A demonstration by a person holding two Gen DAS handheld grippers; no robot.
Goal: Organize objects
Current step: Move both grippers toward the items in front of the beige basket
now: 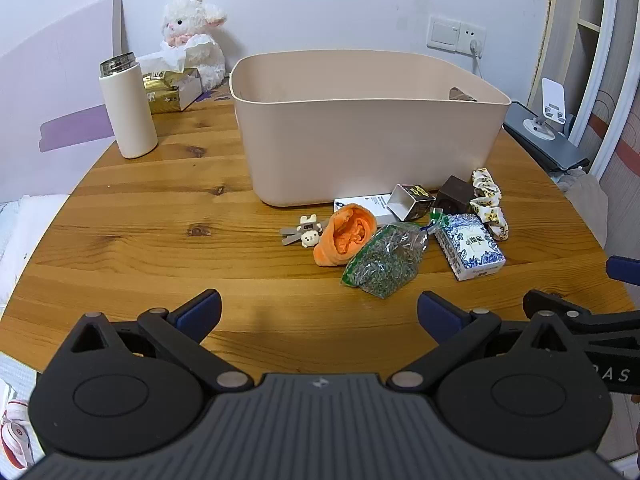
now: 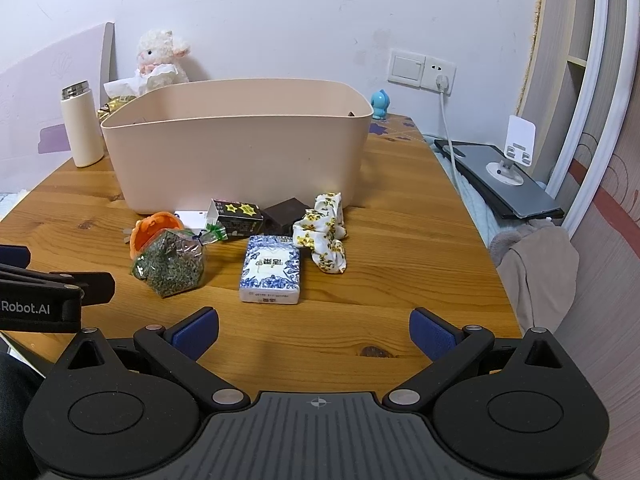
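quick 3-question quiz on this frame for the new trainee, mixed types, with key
1. True or false: the left gripper and right gripper are both open and hold nothing.
2. Which item lies nearest the right gripper? A) tissue pack B) floral scrunchie C) cream bottle
3. Fill in: the small items lie on the table in front of the beige ____.

Key: 1 true; 2 A; 3 bin.
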